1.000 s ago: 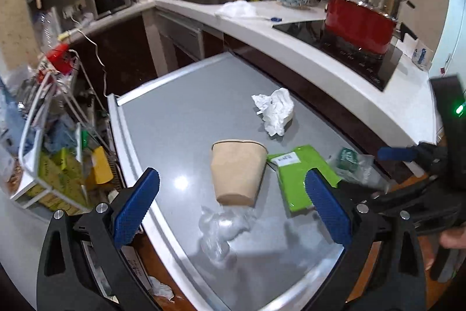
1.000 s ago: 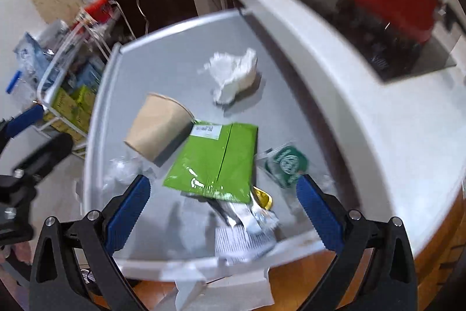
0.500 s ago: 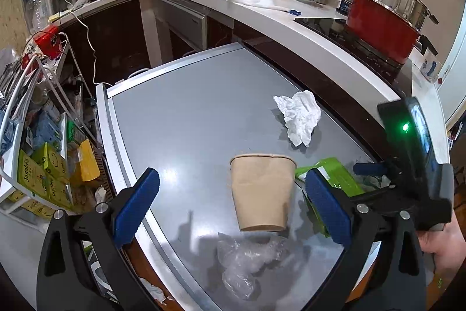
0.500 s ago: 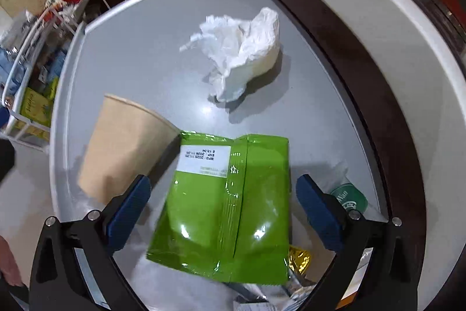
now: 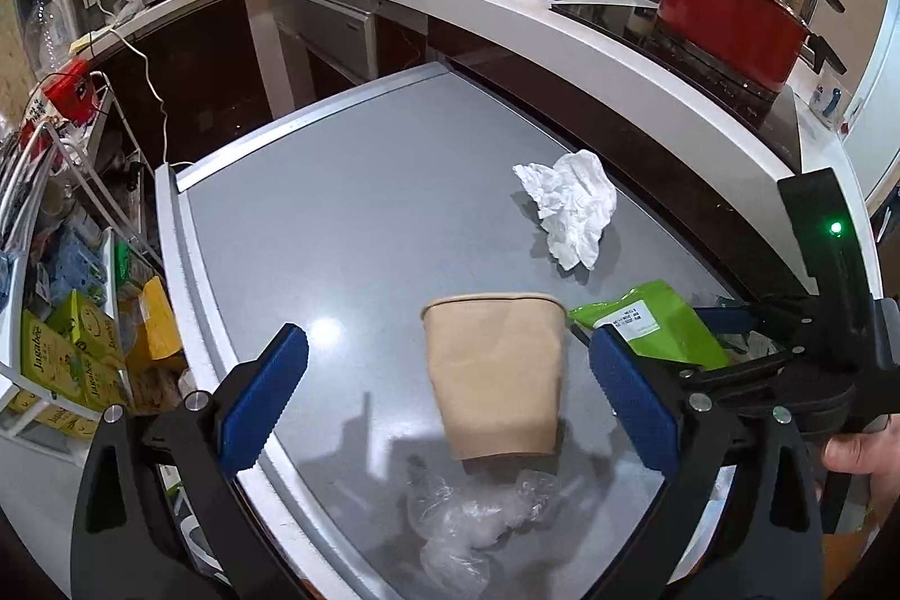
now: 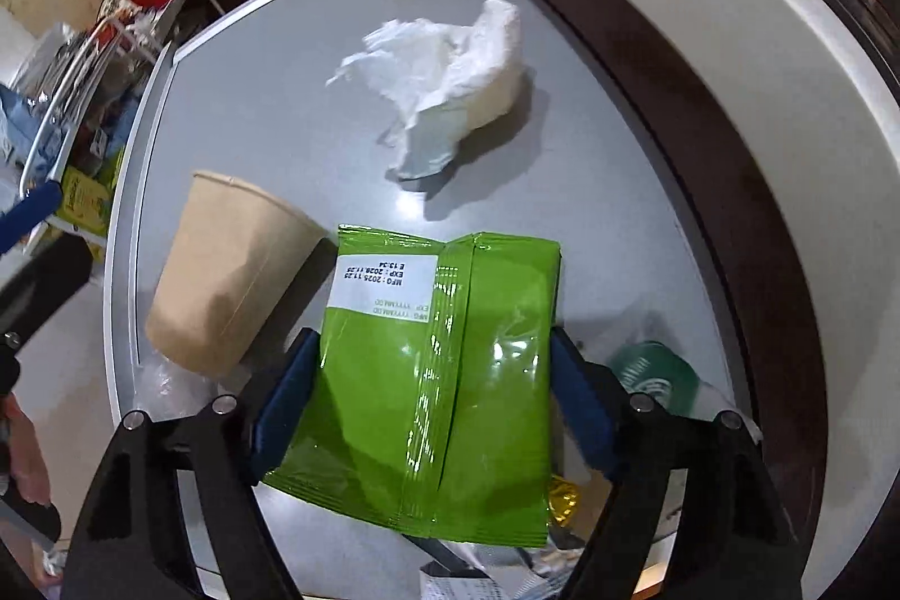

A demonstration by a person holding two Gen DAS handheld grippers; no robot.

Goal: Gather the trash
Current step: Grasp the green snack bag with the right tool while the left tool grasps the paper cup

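Observation:
A tan paper cup (image 5: 495, 375) lies on its side on the grey table (image 5: 337, 217). My left gripper (image 5: 450, 403) hovers open over it, a blue pad on either side and apart from it. A crumpled white tissue (image 5: 574, 212) sits farther back, and clear plastic wrap (image 5: 467, 527) lies near the front edge. A green foil packet (image 6: 439, 375) rests flat beside the cup (image 6: 225, 285). My right gripper (image 6: 430, 403) straddles the packet. Its jaws are closing, with the pads at the packet's two long edges and no visible squeeze.
A clear wrapper with a green logo (image 6: 652, 375) and a gold wrapper (image 6: 562, 501) lie right of the packet. A white counter with a red pot (image 5: 731, 9) runs along the far right. A wire rack (image 5: 56, 319) of boxes stands left of the table.
Both grippers have come down closer to the table. The right jaws narrowed from wide apart to flanking the green packet. The left gripper drew in over the cup.

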